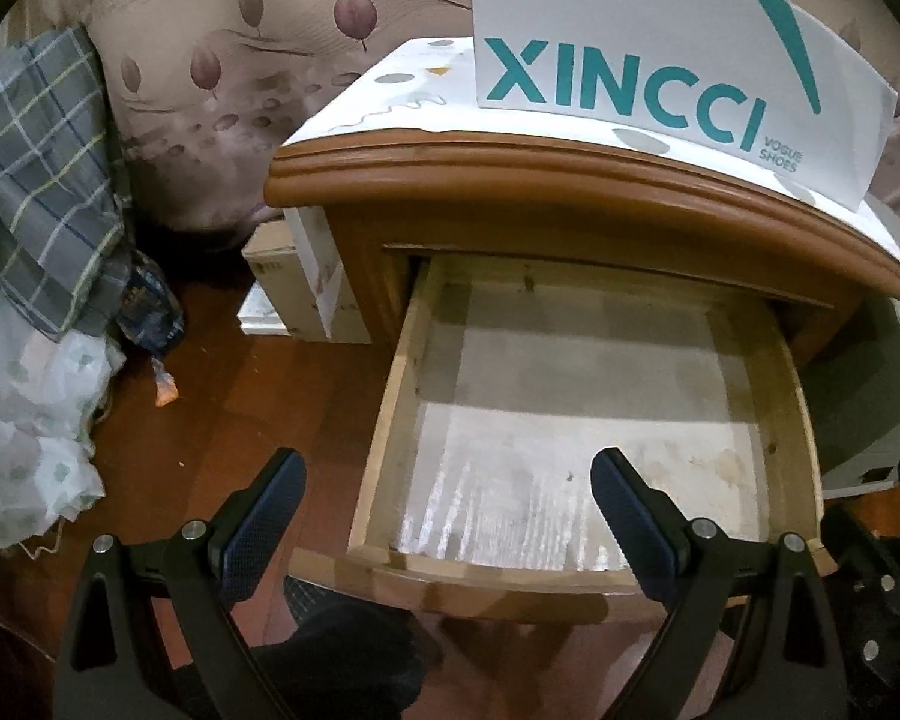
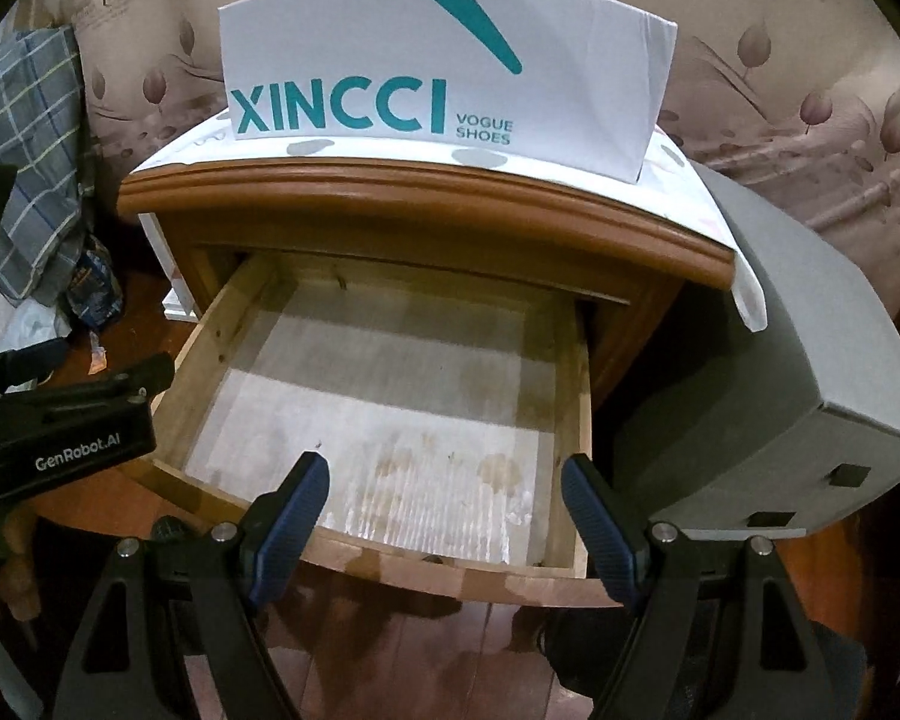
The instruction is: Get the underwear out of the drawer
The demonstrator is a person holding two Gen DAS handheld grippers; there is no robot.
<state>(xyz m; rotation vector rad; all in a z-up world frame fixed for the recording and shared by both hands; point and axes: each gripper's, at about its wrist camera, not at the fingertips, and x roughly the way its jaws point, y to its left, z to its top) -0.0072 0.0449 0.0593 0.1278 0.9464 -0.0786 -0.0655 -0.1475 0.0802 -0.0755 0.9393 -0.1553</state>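
Jaws: both stand wide apart with nothing between them; the left gripper [image 1: 447,489] and the right gripper [image 2: 444,495] each hover above the front edge of the pulled-out drawer.

Drawer: the pale raw-wood drawer with a curved varnished front [image 1: 390,372] is open, just ahead of and below both sets of jaws. Its stained, whitish lined floor [image 2: 390,432] lies bare in both views.

Underwear: none shows anywhere in the drawer, nor in either grip. A dark soft shape [image 1: 342,654] lies low behind the left jaws, beneath the gripper, too dim to tell what it is.

Cabinet: the brown wooden bedside cabinet with a moulded top edge [image 2: 390,204] rises beyond the jaws; a white cardboard shoe box printed in teal [image 2: 438,72] stands on its cloth-covered top.

Right of the right jaws: a grey box-shaped case [image 2: 810,372] sits just beside the cabinet.

Step in hand: judged from the empty drawer, the taking-out looks finished, or else the garment was never in this drawer.

Next move calls for: confirming where the garment lies, since the frames do not show it; if the job is done, a gentle push on the drawer front would close it.
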